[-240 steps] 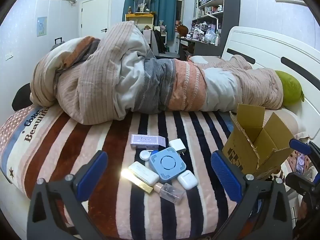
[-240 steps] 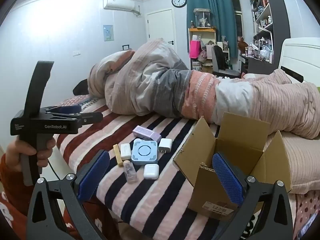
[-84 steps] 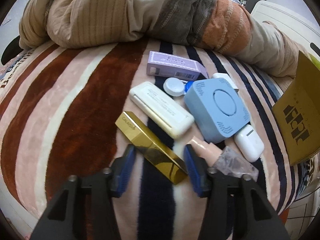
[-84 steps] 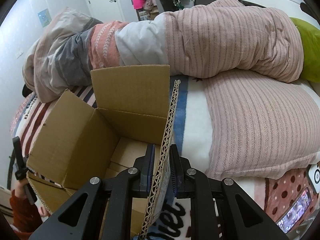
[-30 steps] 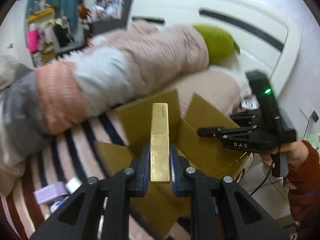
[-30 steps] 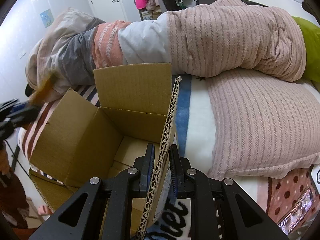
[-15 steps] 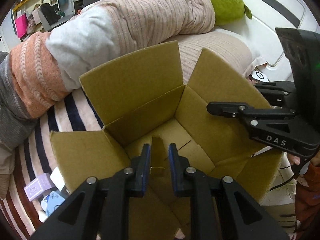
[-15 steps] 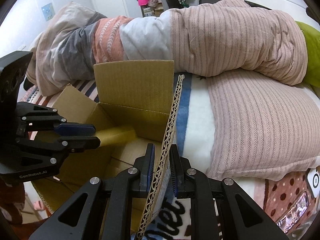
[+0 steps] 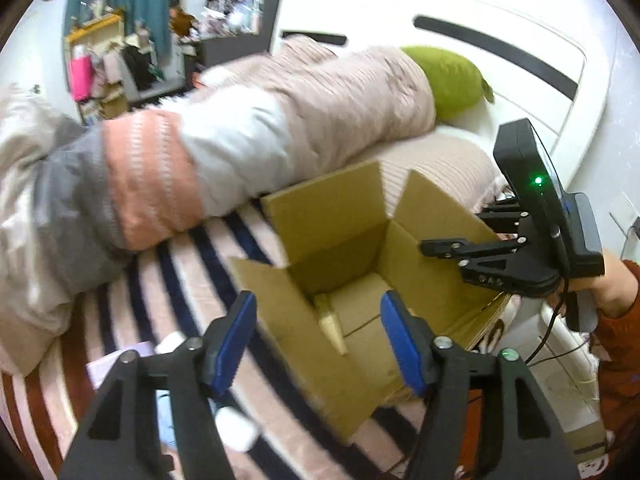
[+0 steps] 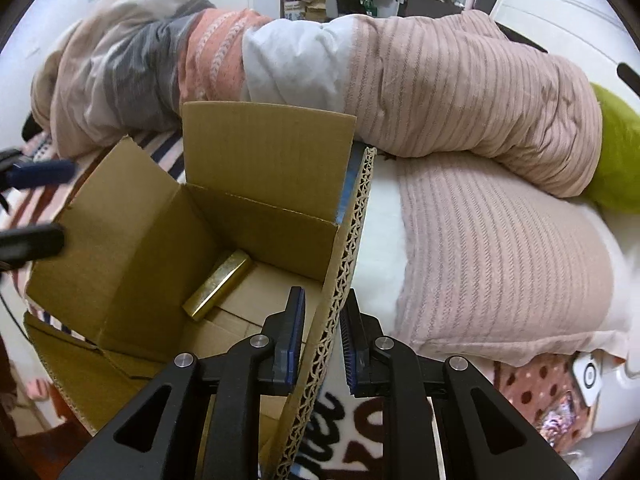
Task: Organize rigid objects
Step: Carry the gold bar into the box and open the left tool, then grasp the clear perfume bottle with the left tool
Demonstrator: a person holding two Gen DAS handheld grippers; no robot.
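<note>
Spreading: the left gripper point(image 9: 318, 338) has just been opening, jaws now apart with nothing between the blue pads point(image 9: 232, 344). It sits above the near edge of the cardboard box point(image 9: 360, 232), pointing down into it. The gold bar-shaped case point(image 10: 218, 290) lies loose on the box floor, one end up against the back wall, tilted, no pad touching it.

Right gripper point(image 10: 320, 338) is clamped on the box's right-hand flap point(image 10: 344, 280); the corrugated edge runs straight up between the two fingers, pads tight on both faces. In the left wrist view that gripper reaches in from the right over the same flap, a hand point(image 9: 608, 294) in a rust-red sleeve holding it.

Box stands open, four flaps up, on the striped blanket point(image 9: 192, 280). Left of the box on the blanket: a lilac carton point(image 9: 116, 362) and some white and blue items, blurred and partly behind the left finger. Rolled quilt point(image 10: 440, 84) behind the box, green cushion point(image 10: 618, 160) at the far right.
</note>
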